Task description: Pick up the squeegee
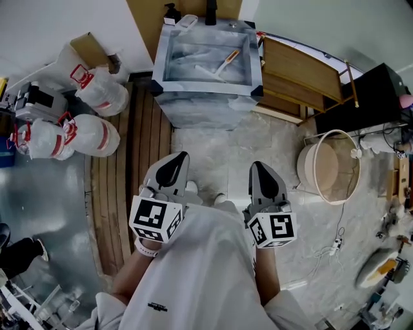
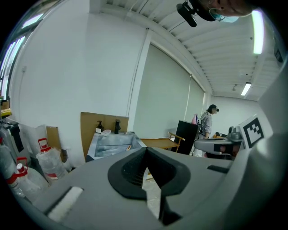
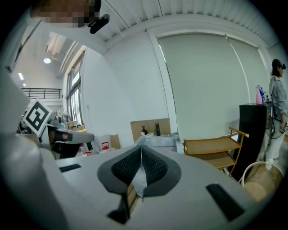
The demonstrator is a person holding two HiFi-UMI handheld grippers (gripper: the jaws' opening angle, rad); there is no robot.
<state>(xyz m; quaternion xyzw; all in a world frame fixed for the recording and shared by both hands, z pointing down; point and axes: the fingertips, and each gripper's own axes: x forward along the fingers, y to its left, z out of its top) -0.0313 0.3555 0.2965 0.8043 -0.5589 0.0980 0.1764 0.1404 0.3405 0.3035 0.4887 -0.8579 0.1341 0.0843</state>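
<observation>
Left gripper [image 1: 180,161]: one, jaws pressed together, nothing between them, held low by the person's body.
Right gripper [image 1: 257,169]: one, jaws likewise together and empty.
Squeegee [image 1: 223,64]: one, wooden handle, lying inside the sink [image 1: 206,91], well apart from both grippers.
Sink rim: one pump bottle [image 1: 171,11], one black tap [image 1: 211,10].
Floor, left: three clear jugs [image 1: 100,91] with red handles.
Floor, right: one wooden tub [image 1: 303,169]; one wooden trolley [image 1: 300,67] beside the sink.
</observation>
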